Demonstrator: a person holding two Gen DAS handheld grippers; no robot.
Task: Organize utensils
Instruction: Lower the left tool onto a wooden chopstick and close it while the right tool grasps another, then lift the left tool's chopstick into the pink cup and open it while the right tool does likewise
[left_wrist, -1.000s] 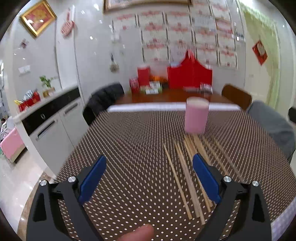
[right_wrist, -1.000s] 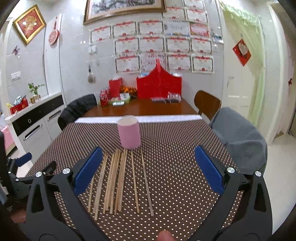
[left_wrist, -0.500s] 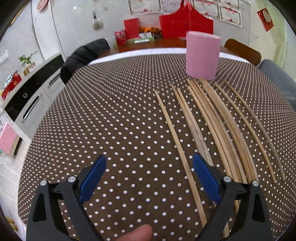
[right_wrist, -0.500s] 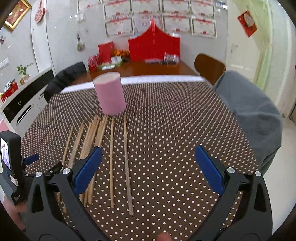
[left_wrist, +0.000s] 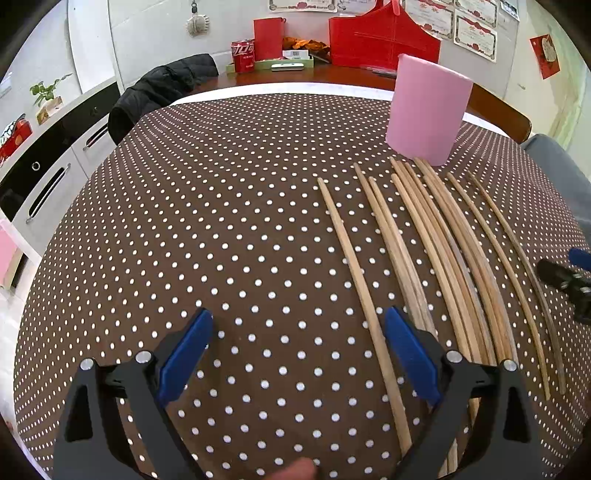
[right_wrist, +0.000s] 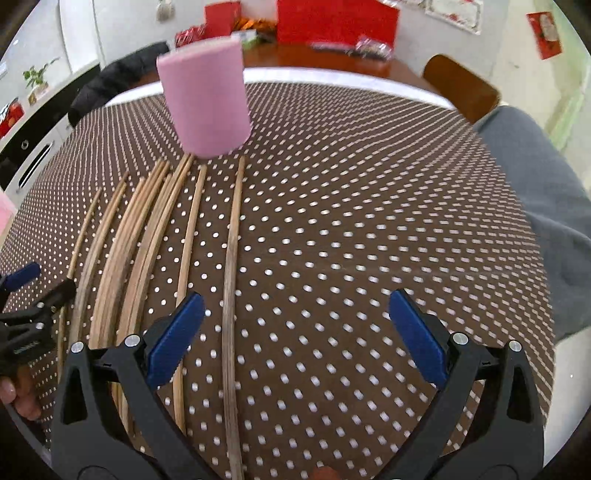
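Chopsticks (left_wrist: 436, 251) fan before pink cup (left_wrist: 428, 110) (upright).

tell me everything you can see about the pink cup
The pink cup is a plain, matte cylinder with no handle or markings, slightly wider at the top than at its base. It stands upright on the dotted tablecloth at the far end of the row of chopsticks. The tips of a few chopsticks reach its base and may touch it. Its inside is not visible. Neither hand-held gripper touches it.
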